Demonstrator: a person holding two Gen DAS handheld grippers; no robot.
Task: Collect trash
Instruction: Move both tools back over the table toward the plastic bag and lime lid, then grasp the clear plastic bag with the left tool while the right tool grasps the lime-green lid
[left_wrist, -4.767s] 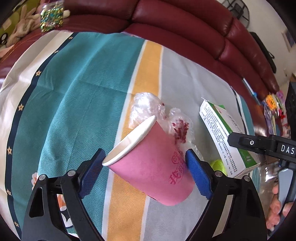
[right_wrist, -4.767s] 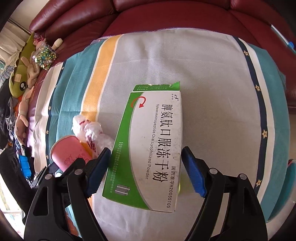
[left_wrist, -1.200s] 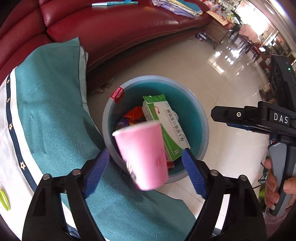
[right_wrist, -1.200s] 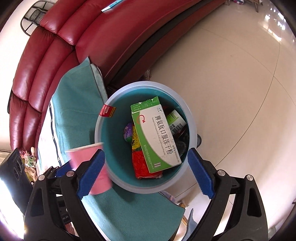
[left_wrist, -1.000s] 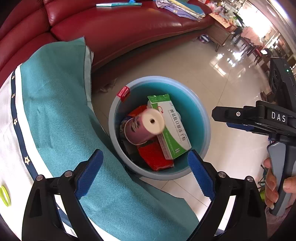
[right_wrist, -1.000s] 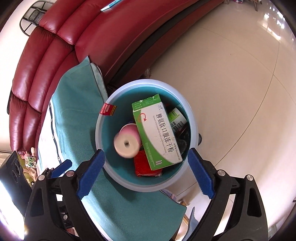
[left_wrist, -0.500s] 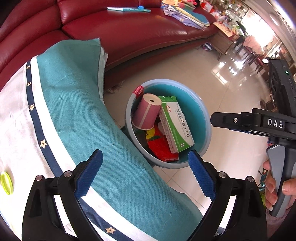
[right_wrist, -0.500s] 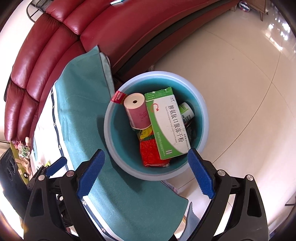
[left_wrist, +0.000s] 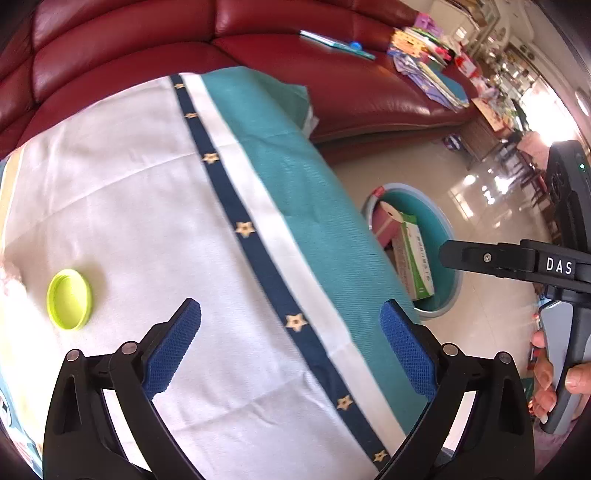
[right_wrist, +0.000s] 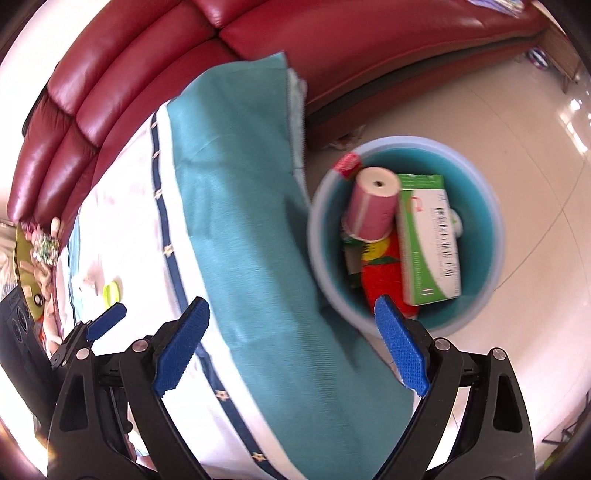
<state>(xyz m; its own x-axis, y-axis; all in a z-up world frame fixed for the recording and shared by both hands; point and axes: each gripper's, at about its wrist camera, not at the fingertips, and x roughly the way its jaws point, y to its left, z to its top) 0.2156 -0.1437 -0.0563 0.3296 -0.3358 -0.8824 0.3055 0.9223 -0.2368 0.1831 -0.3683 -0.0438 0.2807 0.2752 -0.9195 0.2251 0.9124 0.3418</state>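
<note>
Red leather sofa (left_wrist: 155, 44) curved behind a table draped in a white and teal cloth (left_wrist: 177, 192) with a navy band of gold stars. Beside the table on the pale tiled floor (right_wrist: 524, 122) stood a blue bin (right_wrist: 495, 236), and inside it lay a pink paper cup (right_wrist: 371, 210) with its base upward, leaning against a green-and-white box (right_wrist: 428, 243), with a red wrapper (right_wrist: 380, 277) beneath them. On the white part of the cloth lay a lime-green lid (left_wrist: 69, 299), well apart from the bin. The left gripper (left_wrist: 290, 343) hung over the cloth with its jaws spread wide and nothing between them. The right gripper (right_wrist: 291, 343) was likewise wide apart and empty, poised above the cloth's teal edge near the bin.
</note>
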